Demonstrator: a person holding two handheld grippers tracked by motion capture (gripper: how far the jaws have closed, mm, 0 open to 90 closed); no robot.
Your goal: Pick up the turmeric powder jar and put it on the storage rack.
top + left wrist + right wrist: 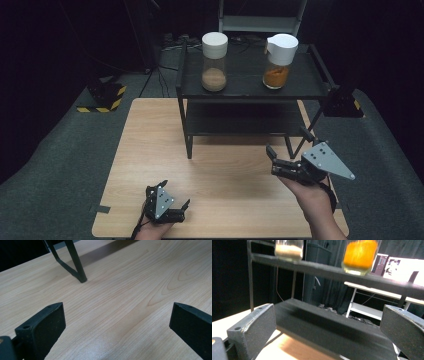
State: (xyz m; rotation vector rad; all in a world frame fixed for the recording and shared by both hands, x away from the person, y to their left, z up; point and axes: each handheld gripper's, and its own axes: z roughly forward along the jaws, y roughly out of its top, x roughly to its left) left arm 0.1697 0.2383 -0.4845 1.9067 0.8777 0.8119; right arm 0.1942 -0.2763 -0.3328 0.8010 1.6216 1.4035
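High view: a black two-tier shelf rack (250, 90) stands at the far edge of a wooden table (150, 150). On the rack's top tier rest two clear jars with white lids: a jar of beige powder (214, 61) toward the left end and a jar of orange powder (279, 61) toward the right end, well apart from each other. The right gripper (272, 161) is raised near the table's right edge, in front of the rack's right front leg, and aims up at the shelves; its jaws stand wide apart and hold nothing. The left gripper (175, 197) rests low near the table's near edge, jaws likewise spread and empty.

Right gripper view: the orange jar's base (359, 257) lies above and slightly right of centre between the jaws, the beige jar's base (289, 250) at upper left; the lower tier (332, 325) crosses the middle.

Left gripper view: bare wood grain and one rack foot (81, 277) lie ahead of the spread jaws.

Handling, as a judgement: the orange jar is the nearer target. It appears rigid, smooth-walled and probably glass, hence slippery and breakable; being only partly filled, it should be moderately light with its weight low. Best hold is across the clear cylindrical body below the lid, jaws level, jar kept upright. The lid's spout-like lip makes it a poor gripping place.
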